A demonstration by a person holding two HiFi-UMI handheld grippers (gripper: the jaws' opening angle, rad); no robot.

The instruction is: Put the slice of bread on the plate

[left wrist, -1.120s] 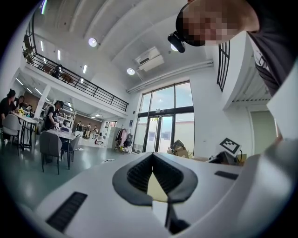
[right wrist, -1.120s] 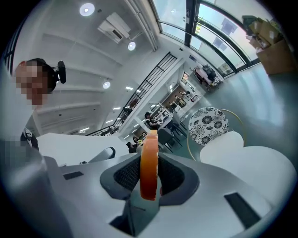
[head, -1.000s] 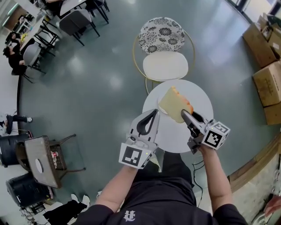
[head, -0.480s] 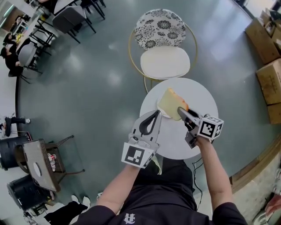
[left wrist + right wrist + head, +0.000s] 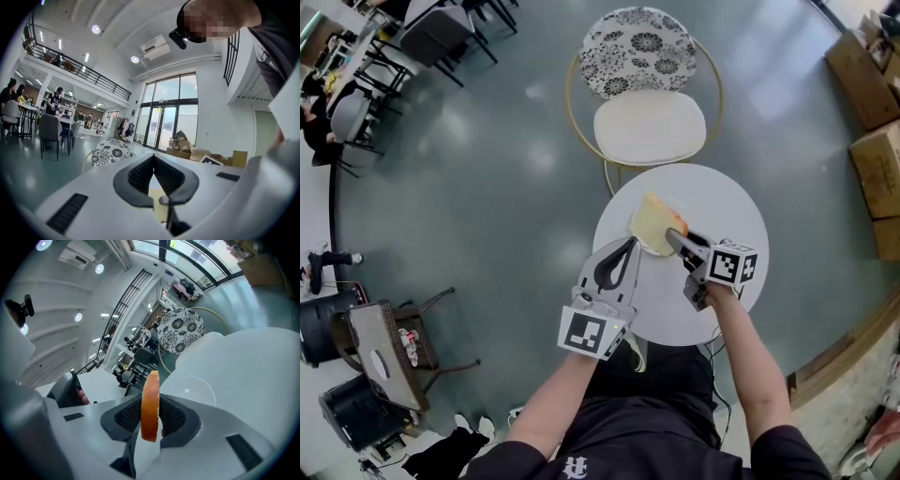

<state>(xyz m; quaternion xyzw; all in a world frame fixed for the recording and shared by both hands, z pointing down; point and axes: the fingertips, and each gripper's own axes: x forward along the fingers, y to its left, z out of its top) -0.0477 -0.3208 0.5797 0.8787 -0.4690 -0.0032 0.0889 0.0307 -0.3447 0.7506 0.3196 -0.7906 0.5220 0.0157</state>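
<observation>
The slice of bread [image 5: 652, 222] has a pale face and an orange-brown crust. My right gripper [image 5: 673, 236] is shut on it and holds it on edge, low over the round white table [image 5: 727, 202]. In the right gripper view the crust [image 5: 150, 401] stands upright between the black pads [image 5: 123, 417]. Just beyond the bread, a clear round plate [image 5: 199, 386] lies on the table [image 5: 248, 362]. My left gripper [image 5: 629, 244] hovers at the table's near left edge beside the bread. Its jaw tips meet and hold nothing [image 5: 153, 158].
A gold-framed chair with a floral back [image 5: 642, 54] and white seat [image 5: 649, 127] stands right behind the table. Cardboard boxes [image 5: 874, 89] are stacked at the right. Dark chairs and tables [image 5: 441, 28] stand at the far left, and people sit there.
Both grippers have come down toward the table. The bread, still held by the right gripper, has sunk lower and shifted slightly left over the plate.
</observation>
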